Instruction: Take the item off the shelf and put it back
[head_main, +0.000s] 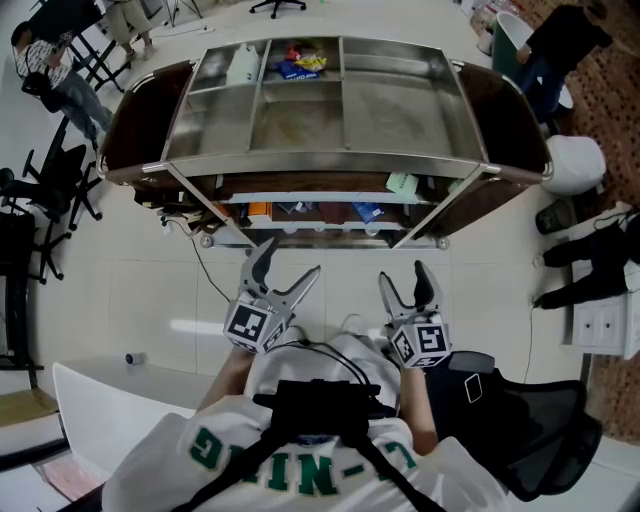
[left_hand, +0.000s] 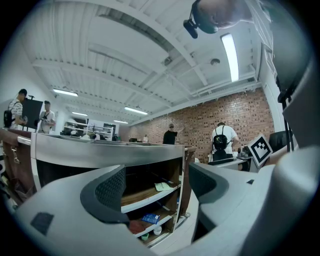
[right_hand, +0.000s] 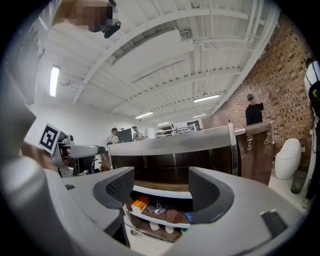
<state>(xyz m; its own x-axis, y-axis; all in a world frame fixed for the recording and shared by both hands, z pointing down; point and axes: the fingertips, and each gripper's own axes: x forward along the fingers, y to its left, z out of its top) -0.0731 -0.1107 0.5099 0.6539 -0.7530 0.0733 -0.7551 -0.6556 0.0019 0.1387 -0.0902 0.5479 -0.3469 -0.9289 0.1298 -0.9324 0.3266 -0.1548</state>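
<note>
While I look down in the head view, my left gripper (head_main: 289, 262) and right gripper (head_main: 403, 278) hang open and empty before the steel-topped shelf (head_main: 320, 165). Left gripper view: dimpled pads (left_hand: 110, 187) frame a blue packet (left_hand: 150, 218) on wood. Right gripper view: an orange box (right_hand: 139, 203) lies shelved.

Shelf unit (head_main: 400, 110): brushed matt metal top, dark glossy wood end panels (head_main: 135, 130). Floor (head_main: 120, 290): pale glossy tile. Right gripper (right_hand: 161, 189): matt grey plastic, dimpled pads (right_hand: 119, 186).
</note>
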